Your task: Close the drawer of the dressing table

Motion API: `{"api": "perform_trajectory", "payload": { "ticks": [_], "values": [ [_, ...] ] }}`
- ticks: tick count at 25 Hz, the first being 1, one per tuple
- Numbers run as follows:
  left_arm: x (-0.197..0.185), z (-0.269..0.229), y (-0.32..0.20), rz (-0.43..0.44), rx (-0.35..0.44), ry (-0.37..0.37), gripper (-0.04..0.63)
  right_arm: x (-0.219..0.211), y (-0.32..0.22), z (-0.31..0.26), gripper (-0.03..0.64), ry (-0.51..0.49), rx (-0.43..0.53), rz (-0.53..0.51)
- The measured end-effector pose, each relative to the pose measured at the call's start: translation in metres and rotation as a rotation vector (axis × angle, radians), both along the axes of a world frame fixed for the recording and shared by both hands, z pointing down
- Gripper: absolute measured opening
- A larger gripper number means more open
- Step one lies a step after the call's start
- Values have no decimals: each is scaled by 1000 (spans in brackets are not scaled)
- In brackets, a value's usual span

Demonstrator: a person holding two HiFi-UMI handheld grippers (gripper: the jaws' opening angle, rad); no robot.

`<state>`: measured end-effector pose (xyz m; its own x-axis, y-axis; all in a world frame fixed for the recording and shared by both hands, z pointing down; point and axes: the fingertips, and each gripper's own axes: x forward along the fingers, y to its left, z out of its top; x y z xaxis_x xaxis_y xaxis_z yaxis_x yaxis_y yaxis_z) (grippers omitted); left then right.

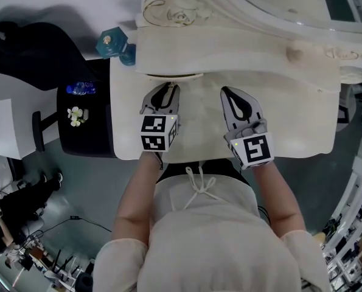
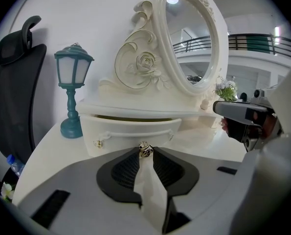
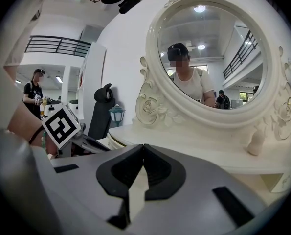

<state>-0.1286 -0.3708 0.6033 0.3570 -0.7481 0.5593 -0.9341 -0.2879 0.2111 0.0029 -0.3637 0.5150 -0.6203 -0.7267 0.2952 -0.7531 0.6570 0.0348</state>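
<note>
I read the drawer (image 2: pixel 130 131) as part-open, projecting toward me under the mirror (image 2: pixel 194 43) at the far side of the surface (image 2: pixel 50 146), left tongs (image 1: pixel 166 89) clenched on its knob (image 2: pixel 145 151), right tongs (image 3: pixel 143 147) clenched empty; the push-in is not yet done.

Head view: camera above the person, facing steeply down, close over the cream carved wooden dressing table (image 1: pixel 302 102). The left gripper (image 1: pixel 167 86) and right gripper (image 1: pixel 225 90) are both in frame.

Left gripper view: low over the tabletop, facing far, very near the small gold drawer knob (image 2: pixel 145 151).

Right gripper view: low, further right, facing far and slightly left.

Both gripper views share the oval cream-framed mirror (image 2: pixel 194 43). All three views share the teal lantern-shaped lamp (image 2: pixel 73 89).
</note>
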Motion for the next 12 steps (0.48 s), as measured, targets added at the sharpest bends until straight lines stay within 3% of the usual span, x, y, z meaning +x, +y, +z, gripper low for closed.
{"api": "perform_trajectory", "payload": {
  "ticks": [6, 12],
  "values": [
    [0, 0, -11, 5, 1, -1, 101, -1, -2, 0, 6, 21, -48, 13],
    [0, 1, -21, 14, 5, -8, 101, 1, -7, -1, 6, 32, -2, -2]
  ]
}}
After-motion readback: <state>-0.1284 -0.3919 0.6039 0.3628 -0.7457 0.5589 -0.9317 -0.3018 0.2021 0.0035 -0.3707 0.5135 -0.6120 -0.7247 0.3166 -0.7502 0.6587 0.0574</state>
